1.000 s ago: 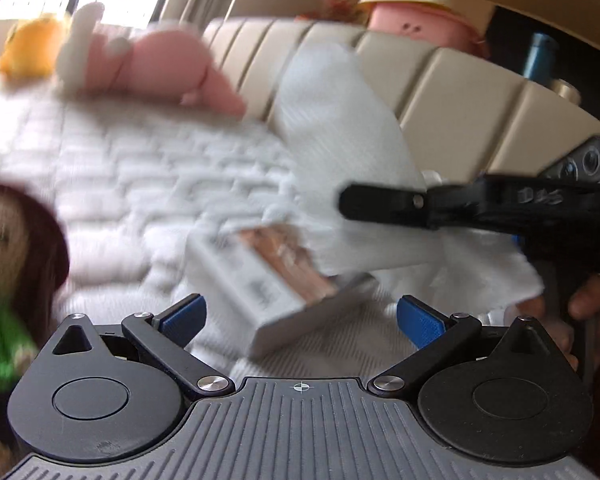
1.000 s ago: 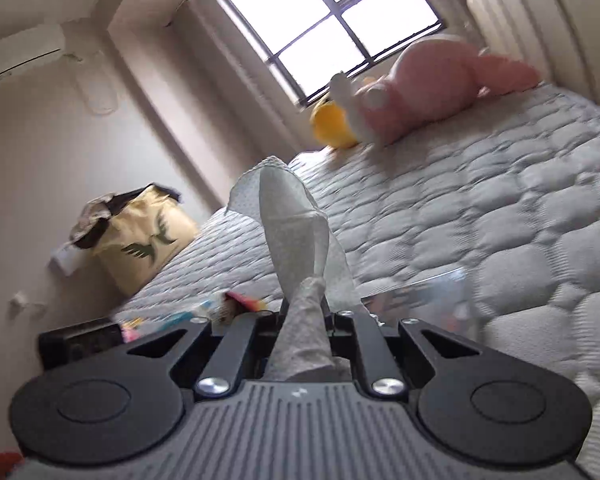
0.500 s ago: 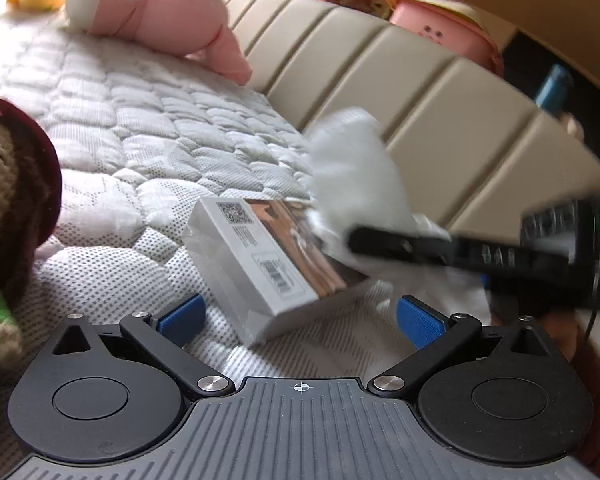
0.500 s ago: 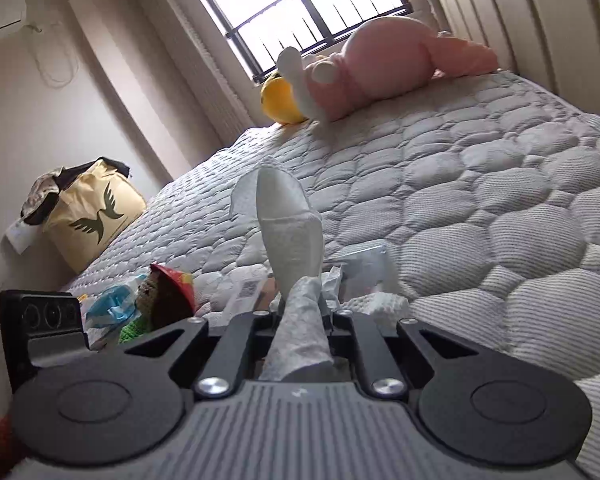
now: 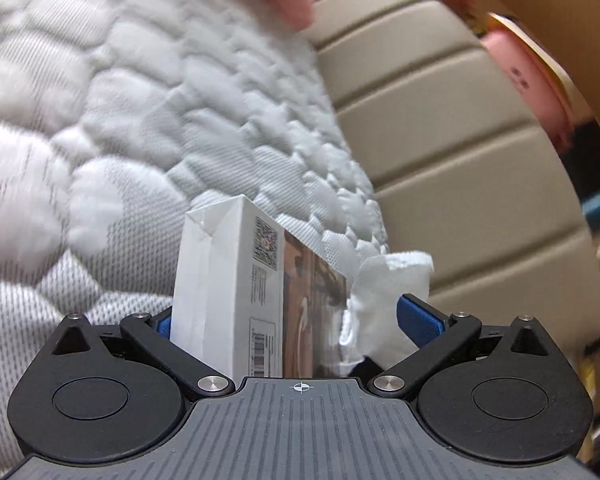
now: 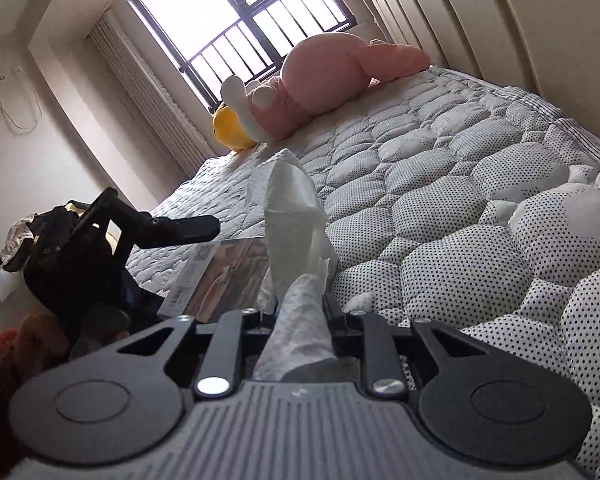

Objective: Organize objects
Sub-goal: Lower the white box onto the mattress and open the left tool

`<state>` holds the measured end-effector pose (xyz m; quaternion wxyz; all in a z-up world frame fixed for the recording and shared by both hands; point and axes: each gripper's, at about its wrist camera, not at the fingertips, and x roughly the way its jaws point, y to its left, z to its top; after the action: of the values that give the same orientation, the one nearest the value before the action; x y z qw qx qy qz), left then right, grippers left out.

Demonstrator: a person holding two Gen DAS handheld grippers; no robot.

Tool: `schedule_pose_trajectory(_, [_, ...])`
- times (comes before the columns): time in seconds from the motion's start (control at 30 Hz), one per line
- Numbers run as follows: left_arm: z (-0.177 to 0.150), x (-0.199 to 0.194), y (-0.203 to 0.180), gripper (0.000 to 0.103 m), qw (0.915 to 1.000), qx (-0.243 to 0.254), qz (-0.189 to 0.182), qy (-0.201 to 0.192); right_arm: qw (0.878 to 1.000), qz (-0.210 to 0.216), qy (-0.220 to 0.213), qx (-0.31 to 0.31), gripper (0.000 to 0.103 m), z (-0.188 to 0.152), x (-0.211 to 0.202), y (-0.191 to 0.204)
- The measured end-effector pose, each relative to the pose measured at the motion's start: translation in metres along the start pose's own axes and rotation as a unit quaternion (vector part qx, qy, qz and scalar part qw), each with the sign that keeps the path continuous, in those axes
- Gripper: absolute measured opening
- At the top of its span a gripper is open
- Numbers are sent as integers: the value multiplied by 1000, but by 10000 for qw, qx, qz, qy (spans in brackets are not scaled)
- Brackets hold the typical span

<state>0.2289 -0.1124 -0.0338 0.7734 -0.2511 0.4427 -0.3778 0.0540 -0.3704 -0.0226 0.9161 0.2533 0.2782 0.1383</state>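
- Left wrist view: the left gripper [image 5: 284, 320] has its jaws spread around the tissue box [image 5: 236, 288] on the mattress [image 5: 140, 120], apparently ready to steady it.
- The right gripper [image 6: 300, 312] pinches a tissue [image 6: 292, 216] shut, likely drawing it from that box.
- The box's opening is hidden, and whether the blue pads [image 5: 418, 320] touch the box is unclear.

One box [image 5: 228, 292], two plush toys [image 6: 324, 80].

Glossy wrapped box [image 5: 236, 280] — quilted cloth mattress [image 5: 140, 120]
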Motion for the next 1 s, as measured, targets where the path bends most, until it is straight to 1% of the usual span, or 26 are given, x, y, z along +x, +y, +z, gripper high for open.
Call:
schedule_pose_trajectory(0.03, [-9,-2,-6,100,9989,432,71,-143,10000,-34,-41,0,18,0,-2,0])
schedule_pose_trajectory(0.07, [-19,-4,-13,98,9952,909,200,-288,9999,-102,-95,1,16,0,-5,0])
schedule_pose_trajectory(0.1, [-32,-6,-20,91,9879,1435,411,-430,9997,-193,-155,7,16,1,-9,0])
schedule_pose_trajectory(0.13, [-43,-9,-26,91,9798,1838,551,-560,9992,-313,-236,15,15,2,-14,0])
schedule_pose_trajectory(0.17, [-51,-11,-31,91,9736,2095,594,-690,9985,-440,-320,-1,11,5,-19,0])
schedule_pose_trajectory(0.2, [-57,-14,-37,89,9670,2325,632,-827,9978,-543,-387,-46,11,8,-23,2])
schedule_pose_trajectory(0.23, [-60,-16,-45,85,9606,2517,661,-977,9971,-606,-450,-104,11,11,-27,5])
schedule_pose_trajectory(0.3, [-65,-20,-61,82,9450,2902,693,-1340,9969,-505,-534,-278,11,19,-33,17])
schedule_pose_trajectory(0.33, [-67,-20,-69,82,9371,3044,770,-1522,9967,-424,-572,-401,11,23,-35,26])
schedule_pose_trajectory(0.37, [-68,-17,-75,82,9308,3118,882,-1694,9959,-337,-613,-567,11,28,-38,36])
schedule_pose_trajectory(0.4, [-69,-14,-80,83,9275,3125,955,-1816,9949,-250,-655,-732,11,32,-40,46])
schedule_pose_trajectory(0.5, [-67,1,-89,84,9242,3064,1048,-2023,9886,-80,-631,-1366,11,48,-43,81])
schedule_pose_trajectory(0.57, [-62,8,-92,84,9238,3001,1038,-2141,9844,16,-526,-1679,11,60,-39,101])
schedule_pose_trajectory(0.67, [-56,15,-92,84,9228,2963,956,-2269,9835,412,-256,-1745,11,78,-19,119])
schedule_pose_trajectory(0.73, [-56,14,-90,85,9226,2974,891,-2292,9829,574,-30,-1750,12,86,2,128])
schedule_pose_trajectory(0.8, [-58,10,-88,85,9215,3006,752,-2341,9817,508,281,-1816,12,90,27,133])
schedule_pose_trajectory(0.83, [-59,8,-88,86,9196,3054,691,-2374,9808,433,439,-1849,12,90,37,134])
schedule_pose_trajectory(0.9, [-63,6,-90,87,9130,3217,608,-2436,9772,178,667,-2006,12,87,49,136])
schedule_pose_trajectory(0.93, [-65,7,-92,88,9094,3310,638,-2435,9755,62,697,-2085,12,84,49,136])
schedule_pose_trajectory(1.0, [-67,9,-96,91,9041,3476,626,-2407,9734,-98,595,-2210,12,80,38,134])
